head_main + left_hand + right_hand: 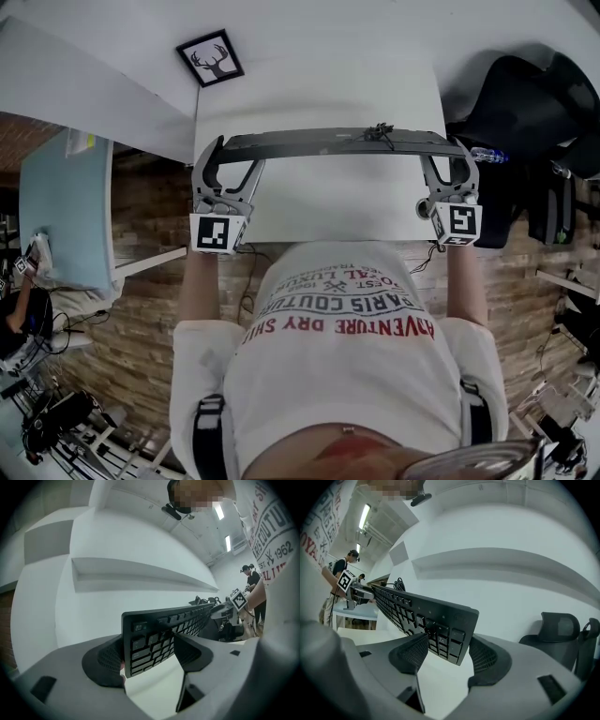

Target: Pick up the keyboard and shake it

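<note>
Keyboard (pixel 328 142) is black and held up off the white bench (pixel 319 89). It's turned so the head view mostly catches its thin edge. The left gripper (pixel 150 652) is clamped on its left end and the right gripper (pixel 443 649) on its right end, with keys showing between the pads on both sides. A framed deer picture (pixel 211 58) sits near the bench's far left corner.

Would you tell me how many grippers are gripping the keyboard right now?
2: left gripper on the keyboard at its left end, right gripper at its right end.
</note>
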A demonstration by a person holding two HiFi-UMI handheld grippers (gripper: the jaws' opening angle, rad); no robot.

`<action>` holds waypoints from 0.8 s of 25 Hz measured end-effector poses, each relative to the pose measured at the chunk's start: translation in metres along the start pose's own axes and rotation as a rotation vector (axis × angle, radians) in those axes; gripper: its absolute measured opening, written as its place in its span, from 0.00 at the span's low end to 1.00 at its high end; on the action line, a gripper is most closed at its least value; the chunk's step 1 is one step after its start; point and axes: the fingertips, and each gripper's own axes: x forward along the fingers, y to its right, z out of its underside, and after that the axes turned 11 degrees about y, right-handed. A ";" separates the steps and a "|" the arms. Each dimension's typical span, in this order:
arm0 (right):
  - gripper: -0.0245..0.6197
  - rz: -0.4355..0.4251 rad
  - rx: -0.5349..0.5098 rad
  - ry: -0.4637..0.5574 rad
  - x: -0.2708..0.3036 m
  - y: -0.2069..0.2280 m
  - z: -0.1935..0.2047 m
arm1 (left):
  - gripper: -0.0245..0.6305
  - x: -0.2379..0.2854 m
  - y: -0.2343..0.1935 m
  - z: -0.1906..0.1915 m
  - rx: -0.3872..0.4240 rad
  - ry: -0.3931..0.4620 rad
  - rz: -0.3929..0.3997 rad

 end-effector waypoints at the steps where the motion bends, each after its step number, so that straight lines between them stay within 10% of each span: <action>1: 0.48 -0.004 0.017 -0.016 0.000 0.000 0.004 | 0.54 0.000 0.000 0.003 0.005 -0.021 0.002; 12: 0.48 -0.106 0.290 -0.357 -0.007 -0.017 0.092 | 0.54 0.004 0.010 0.053 0.009 -0.326 0.026; 20: 0.48 -0.067 0.316 -0.368 -0.005 -0.018 0.105 | 0.54 0.004 0.017 0.037 0.133 -0.238 0.033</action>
